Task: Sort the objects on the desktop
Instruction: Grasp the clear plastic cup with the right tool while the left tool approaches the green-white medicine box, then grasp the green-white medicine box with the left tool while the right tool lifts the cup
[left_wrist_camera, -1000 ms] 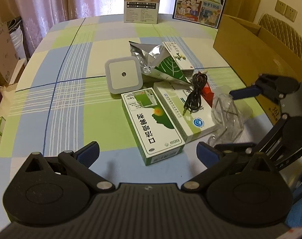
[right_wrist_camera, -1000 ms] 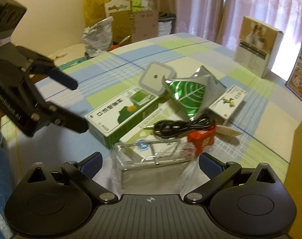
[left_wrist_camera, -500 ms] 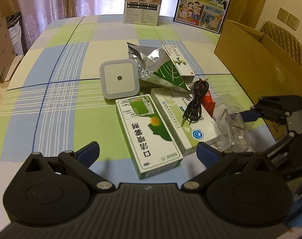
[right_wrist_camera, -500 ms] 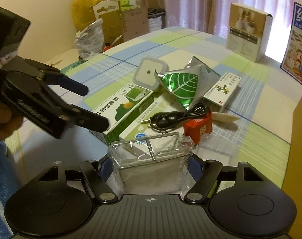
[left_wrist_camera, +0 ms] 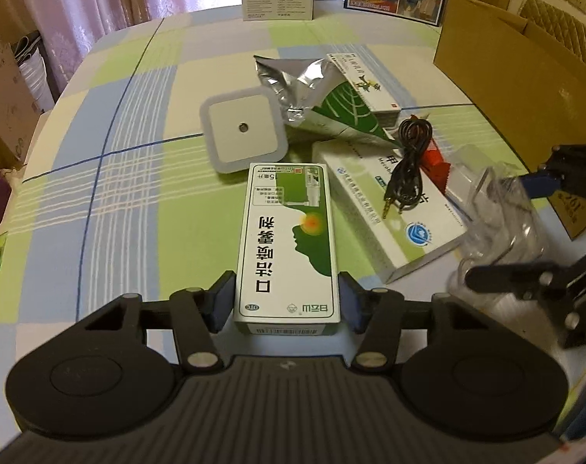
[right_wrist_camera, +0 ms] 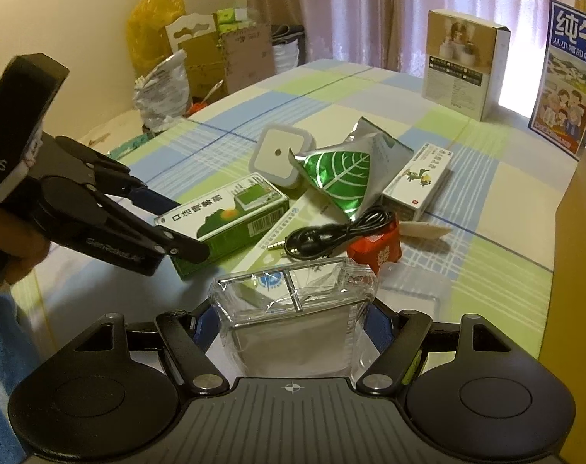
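Clear plastic compartment box [right_wrist_camera: 293,309] with a cross divider sits clamped between the pads of the right hand-held gripper [right_wrist_camera: 293,323] near the counter's near edge; its compartments look empty, contents hard to read through the glare. Brown cardboard carton [left_wrist_camera: 517,89] stands open at the counter's right edge, inside not visible. Left hand-held gripper [left_wrist_camera: 286,305] has just been closing and now has its blue pads pressed on both long sides of the green-and-white rectangular medicine box [left_wrist_camera: 287,243], which lies flat on the checked counter [left_wrist_camera: 111,201] toward the near edge. Earlier that box lay angled and free between wide-apart jaws; now it is square to the gripper. The right gripper was also spread a second ago, with the clear box loose ahead of it. Behind: white square night light [left_wrist_camera: 241,127], silver-green foil pouch [left_wrist_camera: 324,96], white medicine box [left_wrist_camera: 393,216] with a coiled black audio cable [left_wrist_camera: 409,162] on top.
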